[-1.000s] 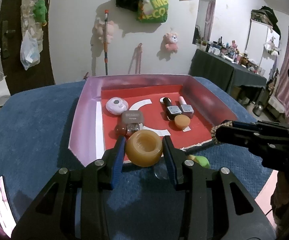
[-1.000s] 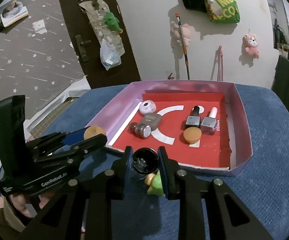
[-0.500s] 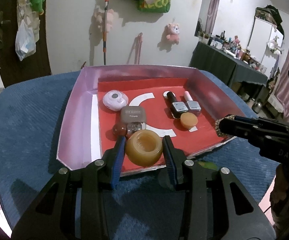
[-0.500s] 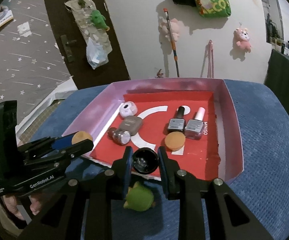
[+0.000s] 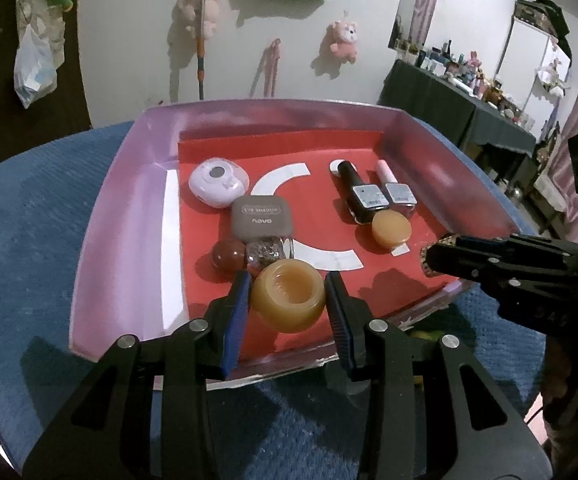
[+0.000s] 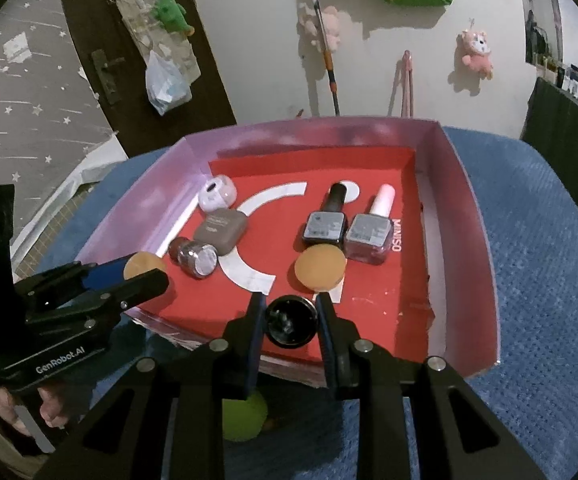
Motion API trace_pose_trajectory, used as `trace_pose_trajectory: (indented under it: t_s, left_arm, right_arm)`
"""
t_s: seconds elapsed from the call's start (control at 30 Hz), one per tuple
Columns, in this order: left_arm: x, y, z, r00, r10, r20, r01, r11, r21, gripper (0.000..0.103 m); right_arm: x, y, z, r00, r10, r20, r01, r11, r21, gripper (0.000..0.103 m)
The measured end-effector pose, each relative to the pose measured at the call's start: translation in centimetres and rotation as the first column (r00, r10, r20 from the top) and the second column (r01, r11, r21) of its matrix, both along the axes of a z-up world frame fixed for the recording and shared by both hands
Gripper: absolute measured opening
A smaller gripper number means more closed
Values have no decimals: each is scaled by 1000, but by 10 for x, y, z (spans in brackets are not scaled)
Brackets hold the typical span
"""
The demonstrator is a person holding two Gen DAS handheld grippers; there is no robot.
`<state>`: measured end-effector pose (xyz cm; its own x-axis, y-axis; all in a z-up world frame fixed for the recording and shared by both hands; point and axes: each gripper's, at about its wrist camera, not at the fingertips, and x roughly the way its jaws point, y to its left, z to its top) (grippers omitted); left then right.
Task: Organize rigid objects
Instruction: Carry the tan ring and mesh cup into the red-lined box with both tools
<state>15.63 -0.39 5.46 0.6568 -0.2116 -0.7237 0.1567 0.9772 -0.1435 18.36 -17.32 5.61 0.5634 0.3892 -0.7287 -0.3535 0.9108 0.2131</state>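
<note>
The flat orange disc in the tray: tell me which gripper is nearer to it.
Right. The right gripper sits just in front of the flat orange disc; the left gripper is farther off, beside the glitter jar.

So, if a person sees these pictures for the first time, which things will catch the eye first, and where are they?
The eye goes first to the pink tray with its red floor, lying on the blue cloth and holding small cosmetics. Next, at the tray's near edge, the left gripper is shut on an amber jar, and the right gripper is shut on a small black jar. Two nail polish bottles lie side by side towards the tray's right.
</note>
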Motion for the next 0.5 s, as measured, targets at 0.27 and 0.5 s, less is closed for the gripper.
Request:
trace_pose_trajectory:
  t_s: [0.27, 0.5]
  left_arm:
    - [10, -5, -12, 999, -16, -46, 16, 1000, 2, 36]
    - [20, -7, -23, 996, -19, -83, 19, 1000, 1, 36]
  right_arm:
    - [9, 5, -15, 999, 4, -39, -5, 1000, -23, 27]
    - [17, 8, -23, 998, 9, -57, -10, 999, -32, 27]
